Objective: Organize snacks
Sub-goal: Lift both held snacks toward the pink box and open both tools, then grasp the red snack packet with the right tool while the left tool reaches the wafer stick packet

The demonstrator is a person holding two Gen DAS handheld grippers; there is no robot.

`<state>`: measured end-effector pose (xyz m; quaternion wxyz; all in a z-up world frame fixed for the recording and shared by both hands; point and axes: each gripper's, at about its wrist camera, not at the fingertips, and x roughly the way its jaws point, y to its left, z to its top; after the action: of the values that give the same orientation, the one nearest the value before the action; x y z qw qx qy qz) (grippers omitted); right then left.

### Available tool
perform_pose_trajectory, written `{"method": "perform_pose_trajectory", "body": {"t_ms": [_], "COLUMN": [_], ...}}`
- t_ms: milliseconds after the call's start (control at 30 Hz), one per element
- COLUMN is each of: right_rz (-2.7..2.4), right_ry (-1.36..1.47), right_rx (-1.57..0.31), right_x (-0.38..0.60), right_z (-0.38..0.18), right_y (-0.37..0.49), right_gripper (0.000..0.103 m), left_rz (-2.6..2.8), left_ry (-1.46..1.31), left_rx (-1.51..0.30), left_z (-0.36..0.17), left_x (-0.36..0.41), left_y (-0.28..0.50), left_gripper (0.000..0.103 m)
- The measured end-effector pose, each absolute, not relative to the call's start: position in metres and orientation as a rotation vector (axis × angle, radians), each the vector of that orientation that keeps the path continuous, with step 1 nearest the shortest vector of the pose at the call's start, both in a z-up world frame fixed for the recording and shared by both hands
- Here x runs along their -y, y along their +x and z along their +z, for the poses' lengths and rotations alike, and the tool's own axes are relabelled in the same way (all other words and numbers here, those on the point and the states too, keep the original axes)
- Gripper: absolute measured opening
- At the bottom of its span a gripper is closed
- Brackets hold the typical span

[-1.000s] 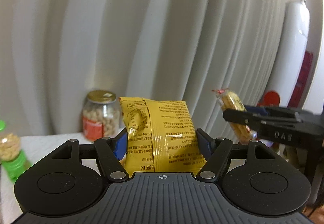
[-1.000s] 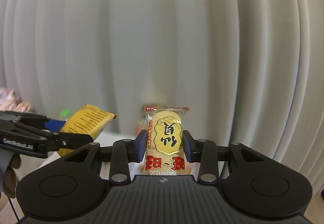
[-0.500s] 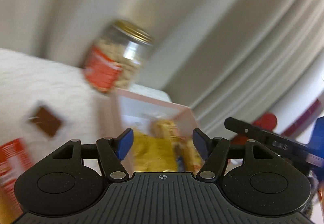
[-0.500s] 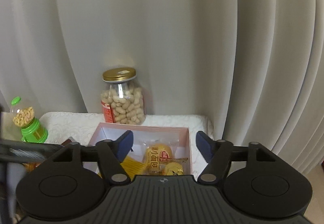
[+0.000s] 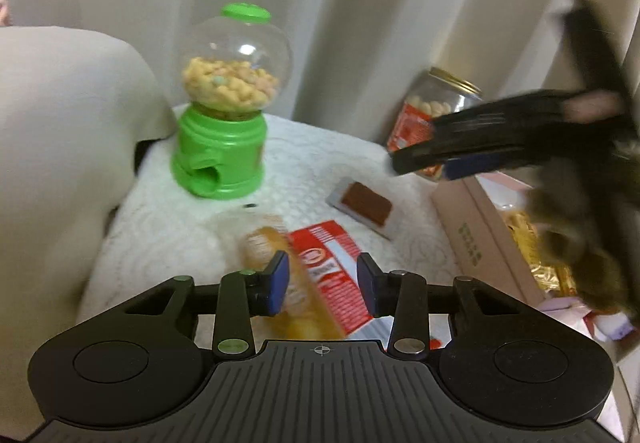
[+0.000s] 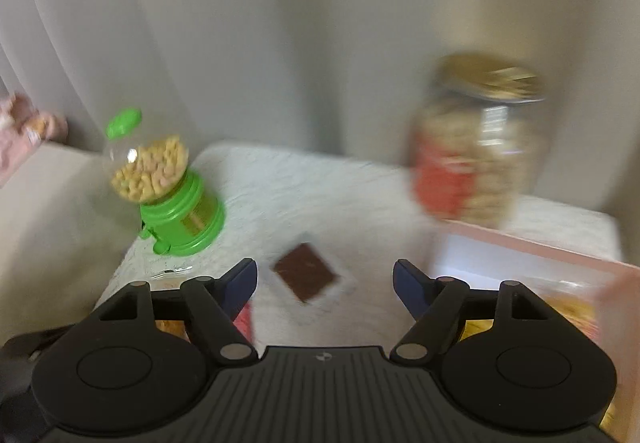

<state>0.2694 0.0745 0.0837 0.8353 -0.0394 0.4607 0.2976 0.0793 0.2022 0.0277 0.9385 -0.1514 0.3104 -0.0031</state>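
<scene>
On a white textured tabletop [image 5: 304, 171], before pale curtains [image 5: 360, 3]: green candy dispenser [image 5: 224, 115] with a clear globe of yellow pieces, standing upright at the back left. Glass peanut jar [image 6: 480, 147] with gold lid and red label at the back right, blurred. Just in front of the jar, pink-rimmed cardboard box [image 5: 472, 227] holding yellow snack packets [image 5: 532, 247]. Between dispenser and box, lying flat and apart from both, brown chocolate wafer in a clear wrapper [image 5: 364, 205].

Nearest the left wrist camera, red-and-white snack packet [image 5: 332, 275] beside a clear-wrapped golden bread roll [image 5: 268, 247], both lying on the tabletop. Left gripper [image 5: 322, 283] pointing down at them, blue pads set on either side of the pair, jaws just closed partway in; cannot tell through the blur whether the pads press on either wrapper.

Right gripper [image 6: 325, 281] hanging over the chocolate wafer, jaws wide and just opened further, nothing between them, pads well clear of the wrapper. Seen from the left wrist as a dark blurred shape above the box, with a gloved hand [image 5: 580, 227] behind it.
</scene>
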Motion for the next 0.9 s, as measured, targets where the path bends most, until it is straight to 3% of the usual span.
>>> {"method": "perform_pose_trajectory", "body": {"t_ms": [233, 267, 367, 633, 667, 700, 900], "right_rz": [0.533, 0.535, 0.558, 0.596, 0.602, 0.615, 0.661], "right_ry": [-0.144, -0.152, -0.187, -0.158, -0.144, -0.133, -0.075], "right_rx": [-1.116, -1.106, -1.116, -1.045, -1.036, -1.034, -1.016], "right_x": [-0.121, -0.122, -0.123, -0.097, -0.09, -0.084, -0.041], "right_z": [0.029, 0.03, 0.039, 0.082, 0.089, 0.094, 0.115], "right_y": [0.296, 0.293, 0.281, 0.236, 0.229, 0.223, 0.18], "right_gripper": [0.072, 0.07, 0.051, 0.048, 0.039, 0.018, 0.014], "left_rz": [-0.015, -0.017, -0.032, -0.07, -0.068, -0.066, -0.056], "left_ry": [-0.371, -0.388, -0.416, -0.427, -0.417, -0.404, -0.359], "left_rx": [-0.641, -0.646, -0.656, -0.693, -0.695, -0.698, -0.706], "left_z": [0.013, 0.01, 0.004, -0.005, -0.006, -0.006, -0.005], "left_x": [-0.222, -0.226, -0.229, -0.222, -0.221, -0.219, -0.212], "left_y": [0.065, 0.066, 0.068, 0.075, 0.077, 0.078, 0.084], "left_gripper": [0.043, 0.044, 0.047, 0.051, 0.051, 0.052, 0.053]}}
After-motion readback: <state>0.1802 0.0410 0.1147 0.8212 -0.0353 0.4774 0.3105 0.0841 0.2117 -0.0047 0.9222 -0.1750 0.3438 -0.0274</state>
